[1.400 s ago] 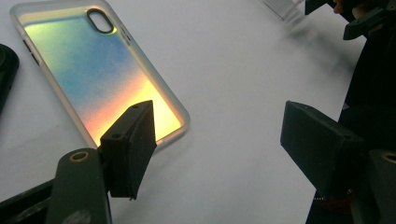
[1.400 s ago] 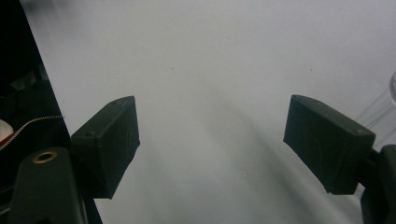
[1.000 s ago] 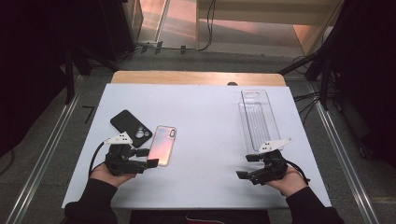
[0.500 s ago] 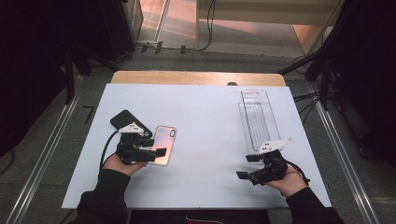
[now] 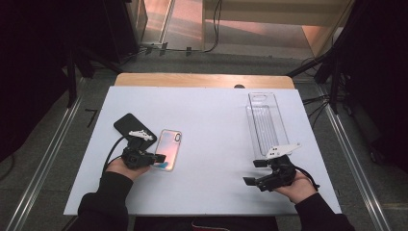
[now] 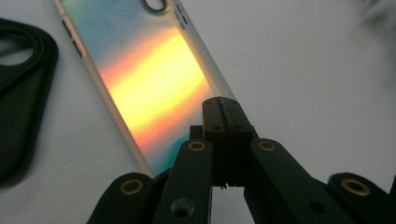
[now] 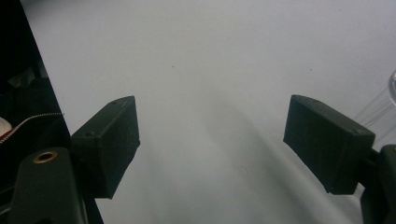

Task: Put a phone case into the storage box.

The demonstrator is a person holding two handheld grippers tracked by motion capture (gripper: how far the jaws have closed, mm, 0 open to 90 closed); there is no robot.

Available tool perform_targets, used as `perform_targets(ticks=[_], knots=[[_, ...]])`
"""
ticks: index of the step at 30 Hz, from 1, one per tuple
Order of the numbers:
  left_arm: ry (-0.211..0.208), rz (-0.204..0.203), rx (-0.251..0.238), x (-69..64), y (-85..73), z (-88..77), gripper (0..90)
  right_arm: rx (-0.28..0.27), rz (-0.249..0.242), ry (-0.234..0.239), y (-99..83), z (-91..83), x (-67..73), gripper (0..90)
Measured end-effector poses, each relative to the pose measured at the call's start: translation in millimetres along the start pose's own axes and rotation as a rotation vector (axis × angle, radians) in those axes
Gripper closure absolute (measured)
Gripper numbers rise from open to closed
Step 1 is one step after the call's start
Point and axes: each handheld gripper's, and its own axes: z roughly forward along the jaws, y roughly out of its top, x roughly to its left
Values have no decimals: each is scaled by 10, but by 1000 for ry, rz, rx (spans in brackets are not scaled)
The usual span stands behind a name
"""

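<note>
Iridescent phone case (image 5: 167,149) lay flat on the white table (image 5: 211,125), left of the middle, its camera cutout at the far end and its near end at the tip of the left gripper (image 5: 161,158).

Going from largest to smallest: the table was the widest thing in the high view, a pale sheet with a wooden edge showing along its far side. On its right half lay a long clear plastic tray (image 5: 266,122), running away from the person. Next in size came the black phone case (image 5: 128,126), lying just left of and beyond the iridescent one, the two close together; whether they touched could not be told.

The left gripper, held in the person's left hand (image 5: 126,167), pointed right, towards the near end of the iridescent case. In the left gripper view its jaws stood pressed together with no gap, having just closed, and their tip (image 6: 223,105) lay over the case's near right edge (image 6: 154,79); nothing showed between them.

The right gripper (image 5: 254,172), in the right hand (image 5: 296,185), sat near the table's front right, just short of the tray's near end. In the right gripper view its jaws stood wide apart (image 7: 210,140) over bare table, holding nothing.
</note>
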Motion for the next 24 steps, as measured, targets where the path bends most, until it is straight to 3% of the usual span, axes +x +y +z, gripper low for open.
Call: perform_targets(ticks=[4,8,12,24], knots=[[24,-34,2,87,-77,-29,900,3,1,0,2,0,4,163],[5,-54,32,133,-102,-9,900,9,-4,1,2,11,11,163],[24,-43,57,134,-109,11,900,10,0,-2,1,9,10,164],[69,-60,39,227,-115,-65,900,11,-1,-1,1,12,10,163]])
